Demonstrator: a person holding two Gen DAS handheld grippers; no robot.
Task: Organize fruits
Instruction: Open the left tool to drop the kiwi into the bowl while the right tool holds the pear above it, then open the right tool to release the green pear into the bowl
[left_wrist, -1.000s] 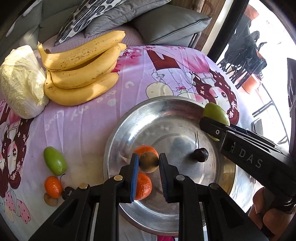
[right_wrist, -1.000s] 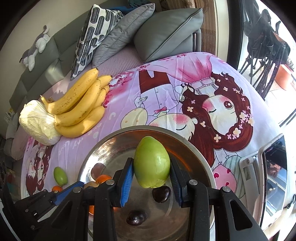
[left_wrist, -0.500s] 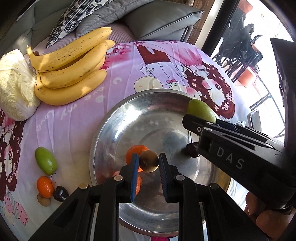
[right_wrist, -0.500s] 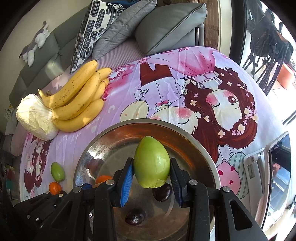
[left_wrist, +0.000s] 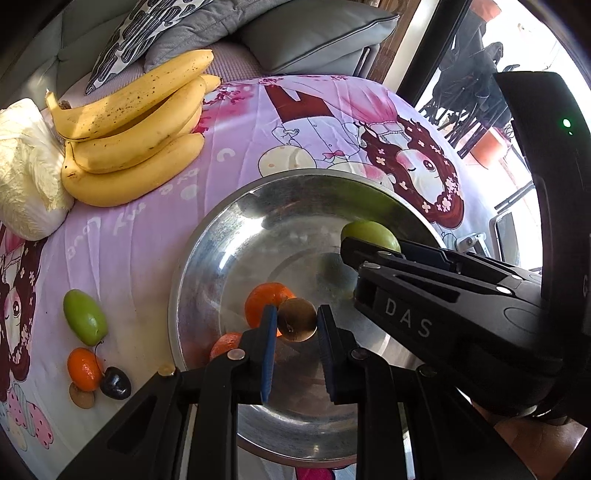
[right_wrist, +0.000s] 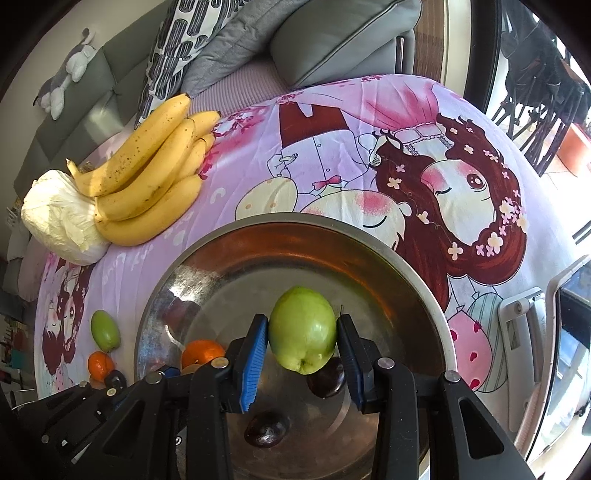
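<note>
Over the round metal bowl (left_wrist: 207, 258) my left gripper (left_wrist: 296, 325) is shut on a small brown round fruit (left_wrist: 297, 320). Two oranges (left_wrist: 264, 301) lie in the bowl just beyond and below it. My right gripper (right_wrist: 302, 338) is shut on a green fruit (right_wrist: 302, 328), held above the same bowl (right_wrist: 413, 273); in the left wrist view that green fruit (left_wrist: 369, 234) peeks over the right gripper's black body. Two dark cherries (right_wrist: 327, 380) lie in the bowl beneath it. On the cloth at the left lie a green fruit (left_wrist: 85, 319), an orange (left_wrist: 84, 369), a dark cherry (left_wrist: 115, 382) and a small brown fruit (left_wrist: 82, 399).
A bunch of bananas (left_wrist: 133, 129) and a pale cabbage (left_wrist: 26, 173) lie at the far left on the pink cartoon cloth (left_wrist: 122, 251). Grey cushions (right_wrist: 332, 40) stand behind. A tablet on a stand (right_wrist: 569, 332) sits at the right edge.
The left wrist view has shifted so the bowl sits further left in it, and the right gripper's body now fills more of its right side. Both grips are unchanged.
</note>
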